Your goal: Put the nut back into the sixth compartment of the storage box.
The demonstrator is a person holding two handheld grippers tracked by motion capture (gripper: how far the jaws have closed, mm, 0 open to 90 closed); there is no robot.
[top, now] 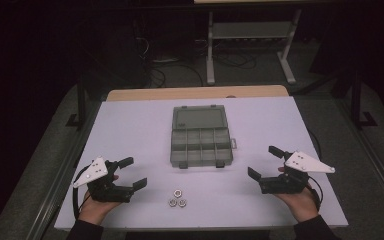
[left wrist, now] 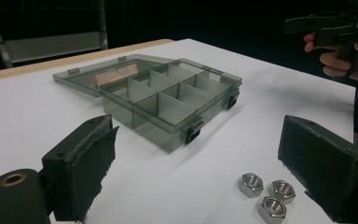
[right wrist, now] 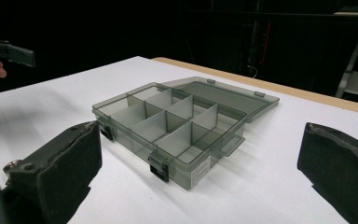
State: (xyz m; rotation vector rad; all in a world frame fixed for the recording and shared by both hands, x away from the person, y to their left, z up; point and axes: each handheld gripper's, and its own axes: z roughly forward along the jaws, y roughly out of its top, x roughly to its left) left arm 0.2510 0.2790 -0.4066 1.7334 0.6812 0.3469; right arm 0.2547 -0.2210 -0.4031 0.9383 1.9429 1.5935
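A grey see-through compartment box [top: 201,141] lies open in the middle of the white table, its lid flat behind it. Its compartments [left wrist: 168,98] [right wrist: 168,122] look empty. Three steel hex nuts [top: 178,198] [left wrist: 265,193] sit close together on the table in front of the box. My left gripper [top: 132,172] rests at the near left, jaws open with nothing between them, the nuts just to its right. At the near right my right gripper [top: 264,162] is open too, pointing toward the box. The right gripper [left wrist: 326,25] also shows far off in the left gripper view.
The white table top [top: 130,125] has a wooden strip at its far edge [top: 195,93]. A metal stand [top: 250,45] and cables lie on the dark floor beyond. Bare white surface surrounds the box on all sides.
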